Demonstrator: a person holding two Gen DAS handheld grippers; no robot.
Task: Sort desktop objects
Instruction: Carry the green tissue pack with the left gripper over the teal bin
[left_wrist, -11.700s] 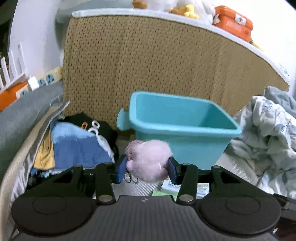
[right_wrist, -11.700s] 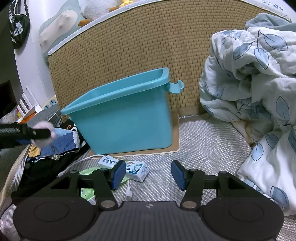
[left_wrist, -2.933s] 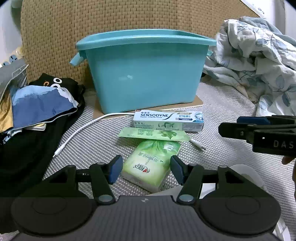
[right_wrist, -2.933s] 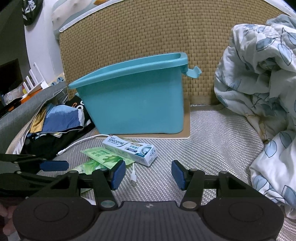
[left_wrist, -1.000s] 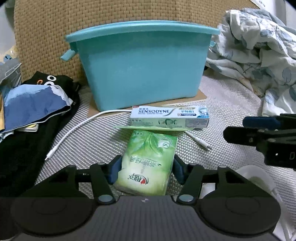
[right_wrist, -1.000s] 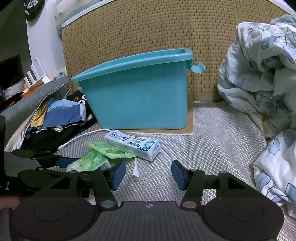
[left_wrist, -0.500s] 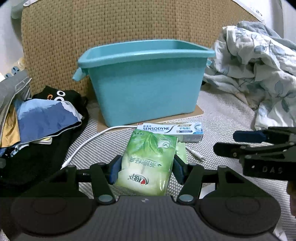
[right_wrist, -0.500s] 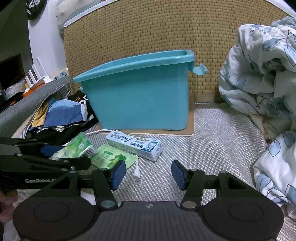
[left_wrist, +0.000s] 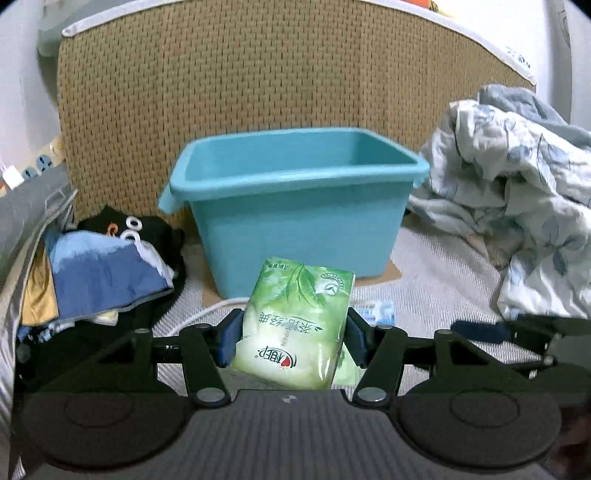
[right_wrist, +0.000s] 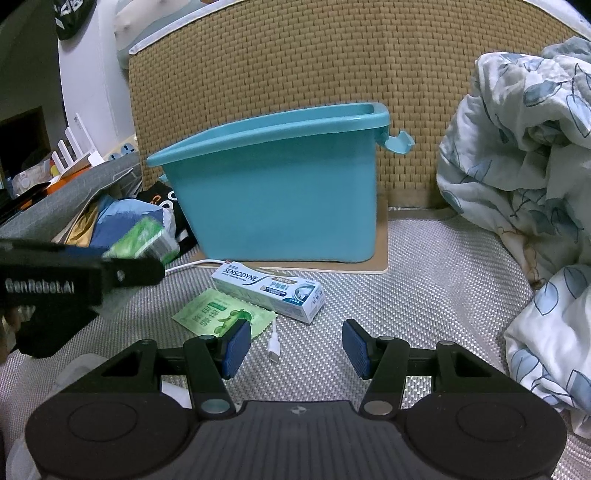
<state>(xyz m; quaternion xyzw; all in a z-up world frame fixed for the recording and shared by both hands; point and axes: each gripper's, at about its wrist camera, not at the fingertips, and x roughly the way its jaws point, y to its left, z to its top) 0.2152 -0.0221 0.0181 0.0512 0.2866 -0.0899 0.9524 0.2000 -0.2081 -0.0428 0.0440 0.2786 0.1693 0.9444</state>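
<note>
Since half a second ago the left tongs (left_wrist: 291, 334) have lifted higher, both pads clamped on the green tissue pack (left_wrist: 295, 325), which is now off the mat and held in the air in front of the teal bin (left_wrist: 295, 206). The right tongs (right_wrist: 291, 347) hang open, holding nothing, over the woven mat (right_wrist: 424, 295). Between them and the bin lie the toothpaste box (right_wrist: 269, 290), a flat green sachet (right_wrist: 218, 314) and a white cable (right_wrist: 275, 341). Folded clothes (left_wrist: 96, 273) sit left, a rumpled duvet (right_wrist: 524, 155) right.
</note>
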